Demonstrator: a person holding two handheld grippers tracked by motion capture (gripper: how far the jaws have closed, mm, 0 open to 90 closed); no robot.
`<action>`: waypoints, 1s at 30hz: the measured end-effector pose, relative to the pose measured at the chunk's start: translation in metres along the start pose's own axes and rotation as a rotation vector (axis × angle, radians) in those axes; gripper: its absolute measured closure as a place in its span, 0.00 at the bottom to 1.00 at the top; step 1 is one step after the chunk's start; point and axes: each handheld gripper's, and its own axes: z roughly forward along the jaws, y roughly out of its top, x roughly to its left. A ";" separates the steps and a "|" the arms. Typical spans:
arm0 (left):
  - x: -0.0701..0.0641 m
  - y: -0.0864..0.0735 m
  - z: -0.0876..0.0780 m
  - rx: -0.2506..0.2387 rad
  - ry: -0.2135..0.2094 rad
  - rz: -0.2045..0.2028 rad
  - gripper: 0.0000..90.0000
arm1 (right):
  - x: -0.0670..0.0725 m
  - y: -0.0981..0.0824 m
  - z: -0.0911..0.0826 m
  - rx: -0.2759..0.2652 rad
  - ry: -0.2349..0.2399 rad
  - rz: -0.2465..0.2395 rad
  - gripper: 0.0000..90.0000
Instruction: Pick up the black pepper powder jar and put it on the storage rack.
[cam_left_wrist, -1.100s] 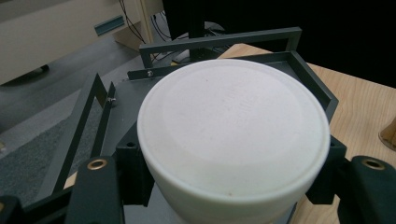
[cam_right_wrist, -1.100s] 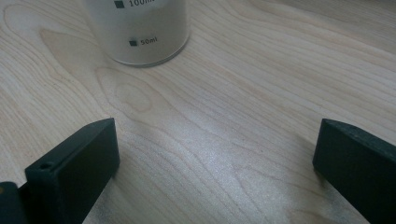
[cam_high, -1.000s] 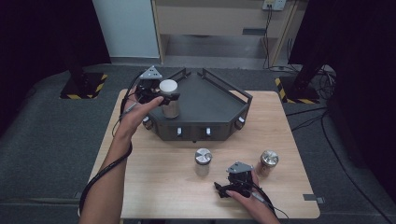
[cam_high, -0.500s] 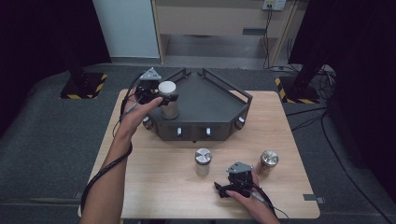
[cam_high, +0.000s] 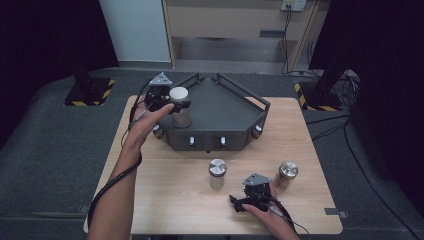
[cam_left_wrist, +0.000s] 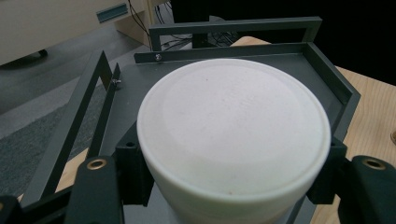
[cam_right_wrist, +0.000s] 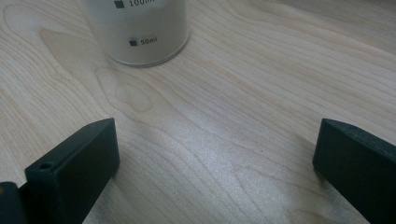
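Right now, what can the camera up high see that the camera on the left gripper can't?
The high view alone takes in the whole wooden table, the right gripper resting on it, and two silver-lidded jars standing there. The left gripper view alone shows, up close, black pads pressing both sides of the white lid. Both show that white-lidded jar and the dark grey railed tray beneath it.

Grey carpet floor (cam_high: 50, 150), dark curtains, wood cabinet (cam_high: 225, 20) at back
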 end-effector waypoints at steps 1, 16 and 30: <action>0.000 0.001 0.000 0.004 0.000 0.006 0.36 | 0.000 0.000 0.000 0.000 0.000 0.000 0.01; -0.007 0.001 -0.002 0.008 0.028 0.035 0.13 | 0.000 0.000 0.000 0.000 0.000 0.000 0.00; -0.022 -0.007 -0.026 0.019 0.093 0.074 0.06 | 0.000 0.000 0.000 0.001 0.000 -0.002 0.01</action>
